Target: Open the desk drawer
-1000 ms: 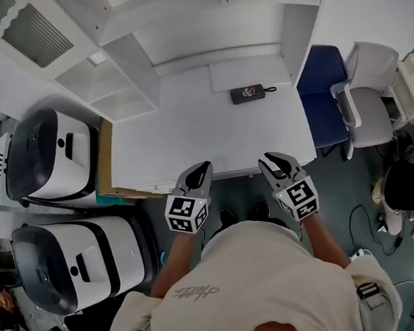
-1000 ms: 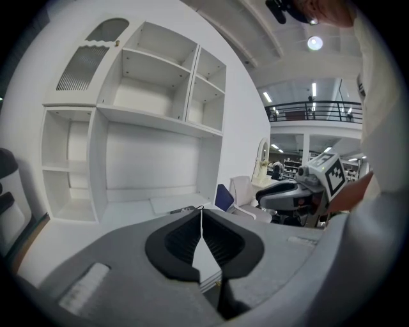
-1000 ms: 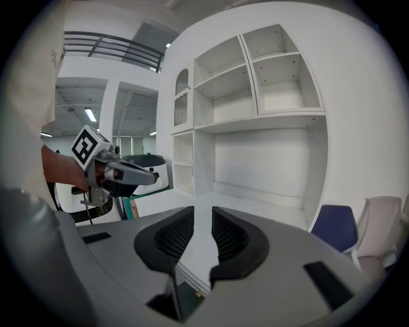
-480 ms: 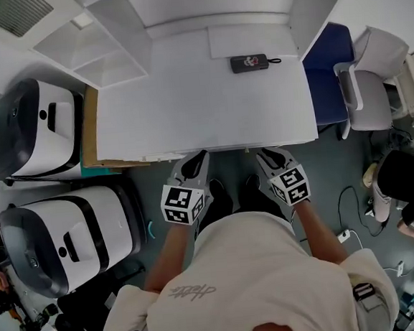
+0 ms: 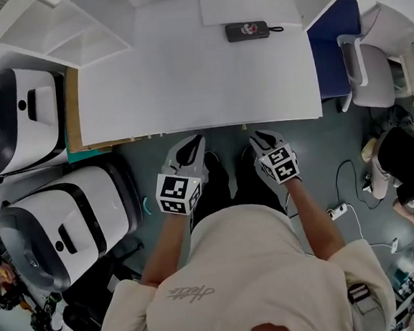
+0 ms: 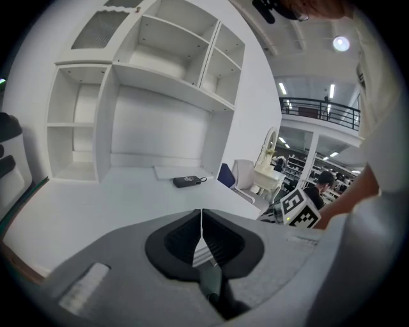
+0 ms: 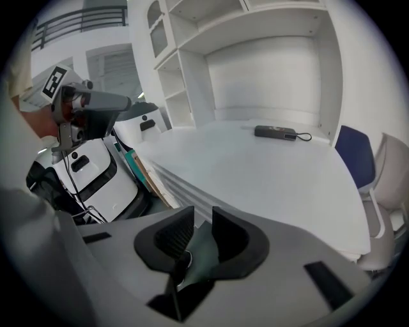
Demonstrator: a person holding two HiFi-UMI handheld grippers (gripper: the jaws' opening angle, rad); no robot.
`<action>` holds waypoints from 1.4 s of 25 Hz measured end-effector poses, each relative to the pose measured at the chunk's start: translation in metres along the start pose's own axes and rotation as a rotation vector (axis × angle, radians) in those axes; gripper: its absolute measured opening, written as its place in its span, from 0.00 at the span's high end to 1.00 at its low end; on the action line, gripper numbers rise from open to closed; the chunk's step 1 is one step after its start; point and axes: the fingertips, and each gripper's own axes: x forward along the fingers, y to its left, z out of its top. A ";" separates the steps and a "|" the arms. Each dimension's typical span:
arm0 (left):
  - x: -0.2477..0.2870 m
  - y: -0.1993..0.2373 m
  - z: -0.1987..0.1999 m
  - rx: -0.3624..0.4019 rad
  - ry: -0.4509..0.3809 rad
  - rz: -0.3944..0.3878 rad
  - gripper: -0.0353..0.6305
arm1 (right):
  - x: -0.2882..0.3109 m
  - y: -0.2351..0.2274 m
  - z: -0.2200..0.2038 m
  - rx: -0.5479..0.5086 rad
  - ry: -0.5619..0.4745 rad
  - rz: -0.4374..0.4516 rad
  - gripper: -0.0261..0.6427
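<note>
Drawer (image 7: 177, 184) axis left-right, front toward person (image 5: 253, 280); left tool (image 6: 202, 212) clenched empty, right tool (image 7: 203, 211) slightly parted.

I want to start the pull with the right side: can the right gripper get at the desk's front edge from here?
Probably yes. The right gripper hangs just short of the desk's front edge, jaws slightly apart, with nothing in the gap between.

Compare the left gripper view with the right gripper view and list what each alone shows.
Left gripper view only: a balcony railing, ceiling lights and a person. Right gripper view only: the front edge of the white desk and two white machines. Both: the desk top, the black device on it, the shelves and the blue chair.
</note>
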 end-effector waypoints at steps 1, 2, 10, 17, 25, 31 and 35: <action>0.004 -0.001 -0.003 -0.001 0.007 -0.005 0.92 | 0.005 -0.002 -0.004 0.010 0.011 0.002 0.85; 0.008 -0.002 -0.006 0.000 0.014 -0.011 0.92 | 0.011 -0.005 -0.009 0.022 0.022 0.004 0.85; 0.042 -0.014 -0.018 0.020 0.061 -0.074 0.92 | 0.061 -0.028 -0.042 0.172 0.085 0.011 0.85; 0.050 -0.013 -0.012 0.043 0.063 -0.082 0.92 | 0.099 -0.028 -0.065 0.217 0.162 0.024 0.85; 0.045 -0.006 -0.022 -0.006 0.088 -0.063 0.92 | 0.122 -0.033 -0.082 0.336 0.205 0.025 0.85; 0.042 0.001 -0.025 -0.015 0.101 -0.058 0.92 | 0.135 -0.032 -0.080 0.355 0.255 0.020 0.85; 0.040 0.008 -0.015 -0.012 0.086 -0.040 0.92 | 0.135 -0.035 -0.078 0.392 0.278 0.006 0.85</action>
